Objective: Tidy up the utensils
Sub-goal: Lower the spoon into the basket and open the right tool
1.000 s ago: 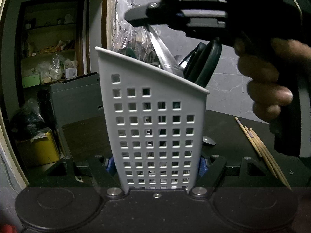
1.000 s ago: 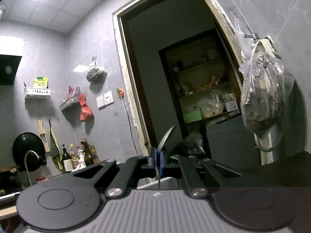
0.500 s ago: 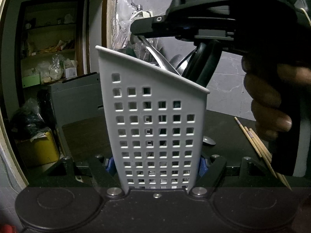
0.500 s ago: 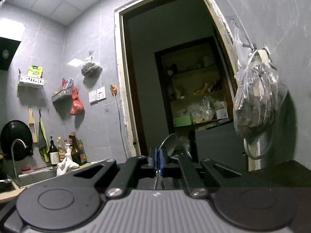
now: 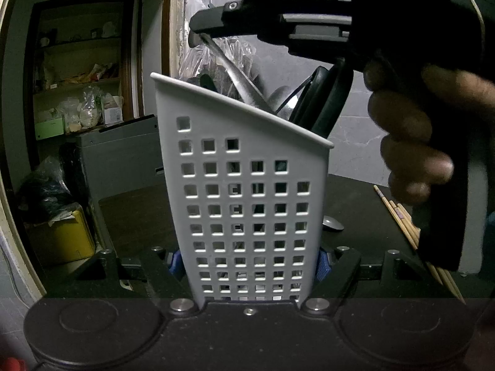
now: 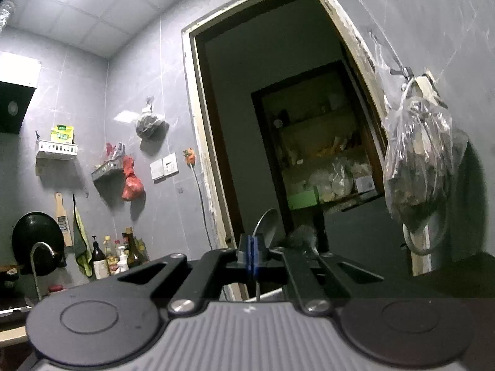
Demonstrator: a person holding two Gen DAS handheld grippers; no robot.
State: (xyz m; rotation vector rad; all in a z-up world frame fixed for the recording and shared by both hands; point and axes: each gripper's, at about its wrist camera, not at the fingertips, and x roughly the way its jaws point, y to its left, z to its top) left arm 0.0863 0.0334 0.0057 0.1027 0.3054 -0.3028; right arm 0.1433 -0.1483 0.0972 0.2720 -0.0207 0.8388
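The left gripper (image 5: pixel 247 262) squeezes the white basket (image 5: pixel 244 185) on the table (image 5: pixel 355 204). The right gripper (image 6: pixel 251 258) pinches a spoon (image 5: pixel 238 77) over the basket's top. If the spoon tilts, it could hit the rim and fall.

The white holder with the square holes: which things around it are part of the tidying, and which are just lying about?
Part of the job:
- white utensil holder, clamped by the left gripper
- metal utensil, gripped by the right gripper above the holder
- chopsticks on the dark counter

Just lying about:
- hanging plastic bag
- bottles near the sink
- yellow box
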